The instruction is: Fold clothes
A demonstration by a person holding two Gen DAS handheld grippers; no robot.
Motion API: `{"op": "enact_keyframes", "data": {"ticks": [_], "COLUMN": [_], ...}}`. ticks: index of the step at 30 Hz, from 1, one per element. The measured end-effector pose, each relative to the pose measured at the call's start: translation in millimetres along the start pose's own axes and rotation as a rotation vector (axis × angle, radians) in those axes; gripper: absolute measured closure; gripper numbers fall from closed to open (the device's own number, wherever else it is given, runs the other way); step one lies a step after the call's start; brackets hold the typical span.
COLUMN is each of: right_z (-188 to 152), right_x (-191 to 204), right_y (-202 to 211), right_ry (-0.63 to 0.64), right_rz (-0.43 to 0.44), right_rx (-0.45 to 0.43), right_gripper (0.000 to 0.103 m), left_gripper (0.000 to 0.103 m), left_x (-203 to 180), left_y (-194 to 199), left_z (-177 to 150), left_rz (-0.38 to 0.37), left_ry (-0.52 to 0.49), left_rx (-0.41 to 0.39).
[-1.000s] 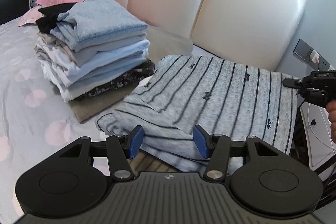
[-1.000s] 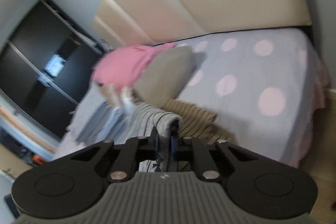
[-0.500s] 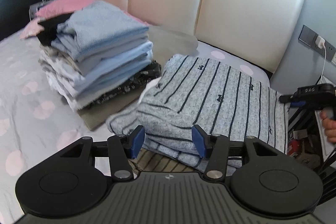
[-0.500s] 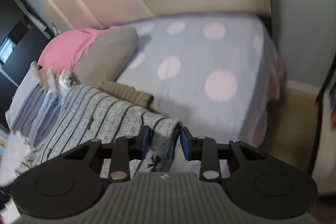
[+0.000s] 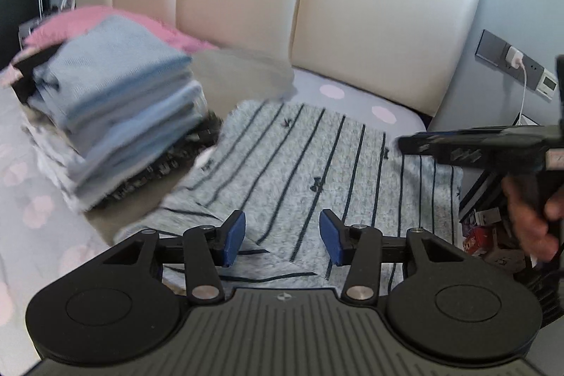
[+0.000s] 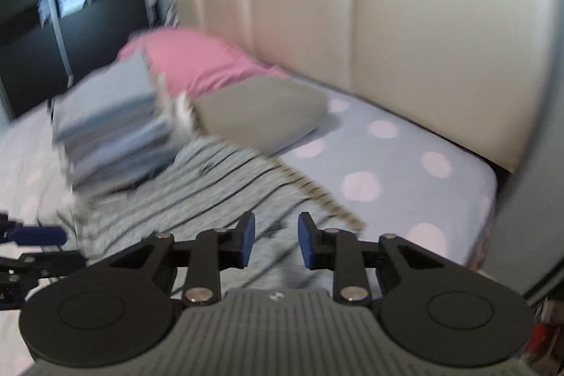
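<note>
The left gripper (image 5: 281,236) hangs with jaws apart over a folded striped top (image 5: 317,164) on the bed (image 5: 35,228), beside a clothes stack (image 5: 112,115); the right gripper (image 5: 405,140) hovers opposite.

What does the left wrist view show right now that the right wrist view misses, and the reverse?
Left only: the white charger plugged into the wall socket and the hand holding the right claw. Right only: the dark wardrobe doors. Both: the grey striped garment lying flat, the stack of folded blue clothes, the cream padded headboard, and the open left claw.
</note>
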State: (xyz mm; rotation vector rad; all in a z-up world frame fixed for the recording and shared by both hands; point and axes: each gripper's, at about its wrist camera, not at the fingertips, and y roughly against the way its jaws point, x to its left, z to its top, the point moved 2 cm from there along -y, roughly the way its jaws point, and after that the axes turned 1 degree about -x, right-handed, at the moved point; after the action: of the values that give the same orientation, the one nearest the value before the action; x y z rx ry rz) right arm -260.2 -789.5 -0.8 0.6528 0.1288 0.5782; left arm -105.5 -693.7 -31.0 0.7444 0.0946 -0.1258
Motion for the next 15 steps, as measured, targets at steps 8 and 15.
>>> {"op": "enact_keyframes", "data": {"ticks": [8, 15], "right_z": [-26.7, -36.4], "right_x": [4.0, 2.3], "right_y": [-73.3, -85.6], "right_ry": [-0.001, 0.031], "right_rz": [0.004, 0.000], "right_rx": [0.134, 0.145], "right_gripper": [0.075, 0.075], "left_gripper": [0.064, 0.064], "left_x": [7.3, 5.1], "left_y": [-58.1, -67.6], "left_z": [-24.6, -31.0], "left_rz": [-0.003, 0.008], "left_ry": [-0.001, 0.011], "left_rx": [0.132, 0.148]}}
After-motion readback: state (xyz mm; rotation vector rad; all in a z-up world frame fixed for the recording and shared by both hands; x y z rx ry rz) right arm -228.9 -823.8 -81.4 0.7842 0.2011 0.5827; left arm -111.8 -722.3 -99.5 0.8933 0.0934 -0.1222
